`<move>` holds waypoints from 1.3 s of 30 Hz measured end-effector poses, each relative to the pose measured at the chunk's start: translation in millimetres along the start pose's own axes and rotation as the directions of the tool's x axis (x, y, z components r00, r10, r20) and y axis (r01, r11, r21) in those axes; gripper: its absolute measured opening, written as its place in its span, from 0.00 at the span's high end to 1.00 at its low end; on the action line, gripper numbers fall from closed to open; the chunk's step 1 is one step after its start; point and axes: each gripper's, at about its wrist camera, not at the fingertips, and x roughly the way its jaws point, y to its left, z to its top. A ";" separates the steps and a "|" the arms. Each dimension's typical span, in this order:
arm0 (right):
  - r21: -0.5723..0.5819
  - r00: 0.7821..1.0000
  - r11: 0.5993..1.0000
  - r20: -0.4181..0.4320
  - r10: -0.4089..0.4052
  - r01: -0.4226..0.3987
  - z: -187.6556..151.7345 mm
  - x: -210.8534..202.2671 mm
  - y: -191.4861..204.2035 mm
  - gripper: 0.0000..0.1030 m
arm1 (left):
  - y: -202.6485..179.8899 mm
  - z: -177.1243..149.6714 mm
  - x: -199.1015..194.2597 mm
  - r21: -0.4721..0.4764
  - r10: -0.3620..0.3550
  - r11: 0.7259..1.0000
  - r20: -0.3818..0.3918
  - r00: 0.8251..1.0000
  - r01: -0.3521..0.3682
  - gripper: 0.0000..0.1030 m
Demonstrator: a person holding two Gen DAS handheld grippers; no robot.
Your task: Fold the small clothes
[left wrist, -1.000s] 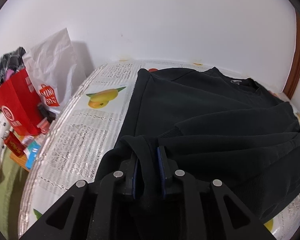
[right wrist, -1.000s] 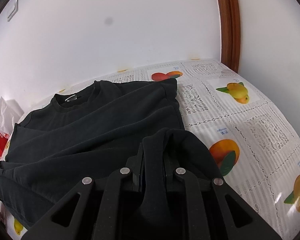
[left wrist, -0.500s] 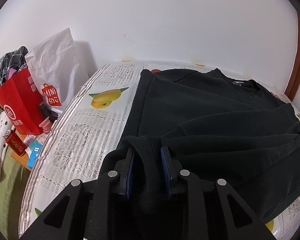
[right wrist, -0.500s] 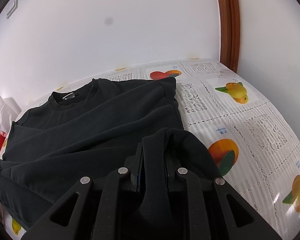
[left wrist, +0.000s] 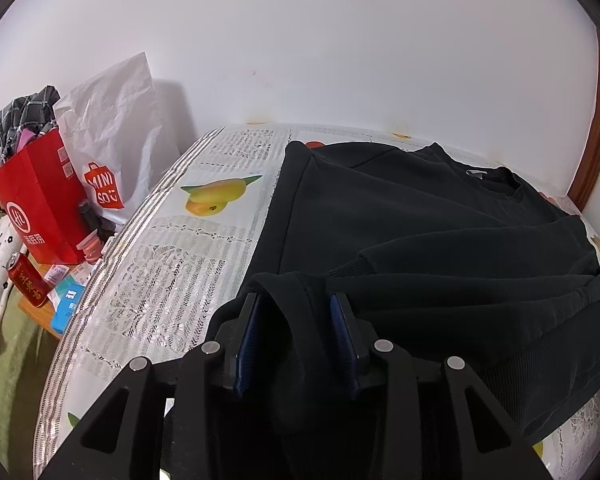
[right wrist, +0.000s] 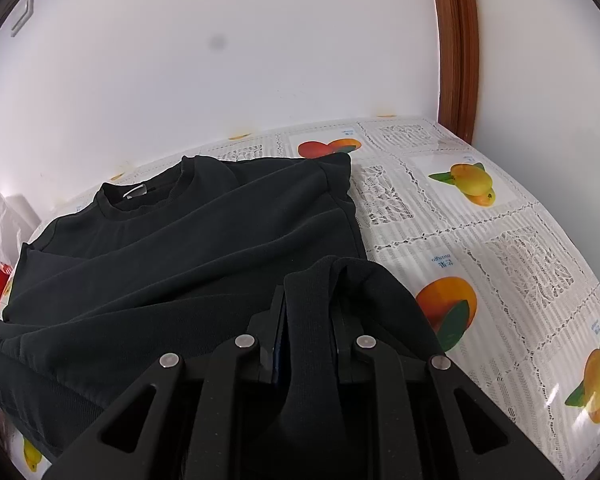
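Note:
A black sweatshirt (left wrist: 440, 220) lies on the table, collar toward the wall, sleeves folded across the body; it also shows in the right wrist view (right wrist: 188, 240). My left gripper (left wrist: 296, 304) has its jaws parted a little, with the hem's left corner bunched loosely between them. My right gripper (right wrist: 308, 296) is shut on the hem's right corner, which drapes over its fingers. Both hold the near hem lifted above the table, and the fabric sags between them.
The table carries a white lace-and-fruit-print cloth (right wrist: 480, 240) and meets a white wall. A red bag (left wrist: 40, 204), a white Miniso bag (left wrist: 112, 132), a red can (left wrist: 26, 284) and small items stand left of the table. A brown door frame (right wrist: 458, 48) stands at the right.
Both grippers have moved forward toward the wall with the hem. The left gripper's jaws have spread wider around the cloth.

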 end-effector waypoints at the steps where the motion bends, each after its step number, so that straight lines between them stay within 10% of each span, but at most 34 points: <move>1: 0.000 1.000 1.000 0.000 0.001 -0.001 0.0 0.0 -0.1 0.85 | -0.3 -0.2 -0.3 0.001 0.001 1.000 0.001 1.000 -0.001 0.67; 39: 0.016 1.000 1.000 0.000 0.021 -0.021 0.1 0.3 -2.5 0.84 | 3.6 -1.8 -2.0 -0.006 0.010 1.000 0.003 1.000 -0.010 0.57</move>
